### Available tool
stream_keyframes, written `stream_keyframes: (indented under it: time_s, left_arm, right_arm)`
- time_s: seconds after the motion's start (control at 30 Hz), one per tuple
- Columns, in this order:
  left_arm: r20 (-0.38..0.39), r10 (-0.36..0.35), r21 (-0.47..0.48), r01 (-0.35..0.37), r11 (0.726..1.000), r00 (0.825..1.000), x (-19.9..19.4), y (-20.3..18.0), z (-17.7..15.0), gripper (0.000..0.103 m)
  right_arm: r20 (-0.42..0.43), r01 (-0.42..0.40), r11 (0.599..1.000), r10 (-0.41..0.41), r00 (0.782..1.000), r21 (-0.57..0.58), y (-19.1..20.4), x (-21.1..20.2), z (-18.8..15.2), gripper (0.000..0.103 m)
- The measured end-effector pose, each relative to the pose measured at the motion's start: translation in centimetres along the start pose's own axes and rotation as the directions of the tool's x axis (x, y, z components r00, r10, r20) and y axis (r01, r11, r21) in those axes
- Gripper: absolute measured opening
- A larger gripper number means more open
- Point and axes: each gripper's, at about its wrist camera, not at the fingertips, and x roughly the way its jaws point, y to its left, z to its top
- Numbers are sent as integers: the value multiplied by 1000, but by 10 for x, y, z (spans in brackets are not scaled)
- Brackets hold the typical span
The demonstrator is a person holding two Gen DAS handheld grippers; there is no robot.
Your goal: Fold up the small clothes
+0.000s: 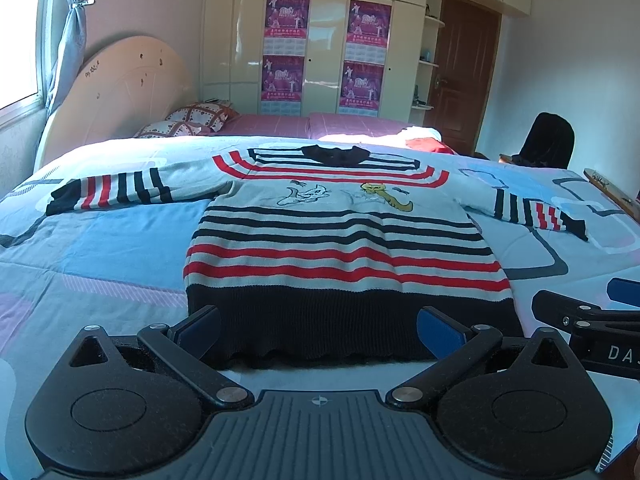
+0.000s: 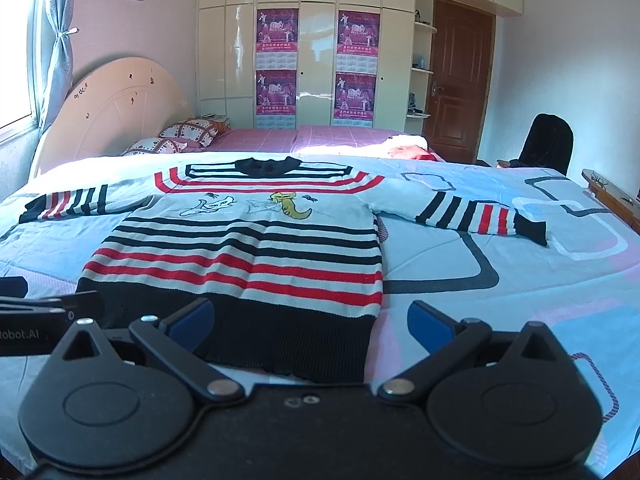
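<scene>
A small striped sweater (image 1: 340, 240), white with red and black bands, a black hem and a cartoon print, lies flat on the bed with both sleeves spread out. It also shows in the right wrist view (image 2: 248, 248). My left gripper (image 1: 320, 330) is open, held just in front of the black hem, its blue pads to either side of the hem's middle. My right gripper (image 2: 310, 320) is open near the hem's right corner. Each gripper shows at the edge of the other's view: the right one (image 1: 592, 320), the left one (image 2: 36, 316).
The sweater lies on a light blue patterned quilt (image 1: 100, 248). Behind are a cream headboard (image 1: 120, 88), pillows (image 1: 192, 120), a pink sheet, a red garment (image 1: 424, 142), a wardrobe with posters, a brown door and a dark chair (image 1: 548, 142).
</scene>
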Motion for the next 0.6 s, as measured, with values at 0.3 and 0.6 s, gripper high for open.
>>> stream_keyframes:
  time_s: [0.3, 0.6]
  left_arm:
    - [-17, 4, 3, -4, 1000, 1000, 1, 0, 0, 103]
    - [-18, 4, 4, -4, 1000, 1000, 3, 0, -1, 103]
  right_arm:
    - [0, -1, 1000, 1, 1000, 0, 0, 0, 0, 103]
    - [0, 0, 1000, 0, 1000, 1, 0, 1, 0, 103]
